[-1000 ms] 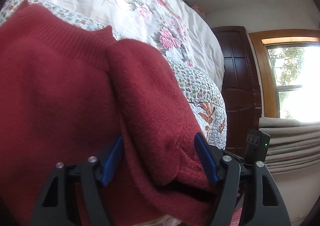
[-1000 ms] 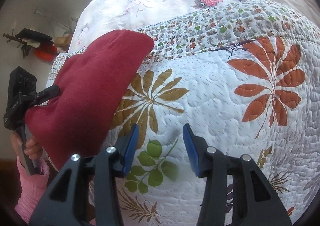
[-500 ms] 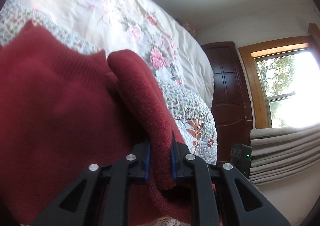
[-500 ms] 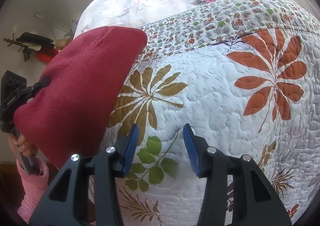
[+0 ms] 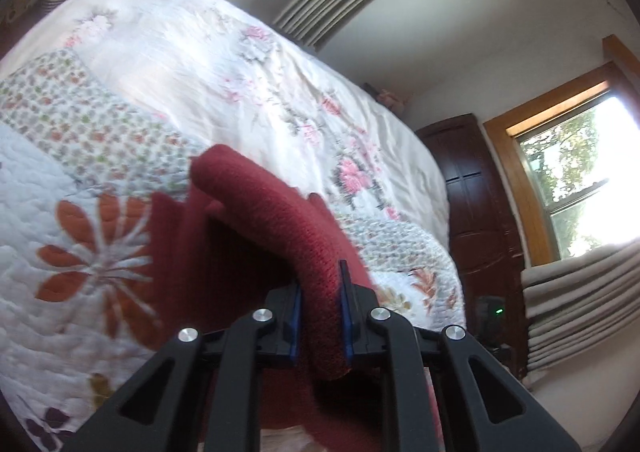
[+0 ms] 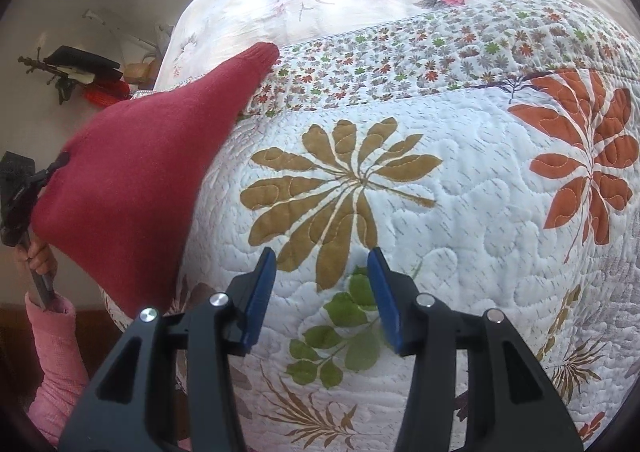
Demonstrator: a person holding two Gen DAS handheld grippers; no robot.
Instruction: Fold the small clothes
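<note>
A dark red knit sweater [image 5: 280, 219] is lifted off the quilted bed. My left gripper [image 5: 320, 316] is shut on a thick fold of it, and the cloth arches up and away from the fingers. In the right wrist view the same red sweater [image 6: 140, 171] hangs as a raised triangle at the left, pulled up by the left gripper, which a hand [image 6: 38, 256] in a pink sleeve holds. My right gripper [image 6: 322, 300] is open above the bare quilt [image 6: 440, 211], well to the right of the sweater, with nothing between its fingers.
The bed carries a white quilt with leaf and flower prints and a pale floral cover [image 5: 240, 63] further back. A dark wooden door [image 5: 476, 187] and a bright window [image 5: 580, 179] stand to the right. A wall hook with dark items [image 6: 80, 67] hangs at the left.
My left gripper closed on the sweater's fold and lifted it up and away from the bed, uncovering quilt beneath. The right gripper stayed open and nearly still.
</note>
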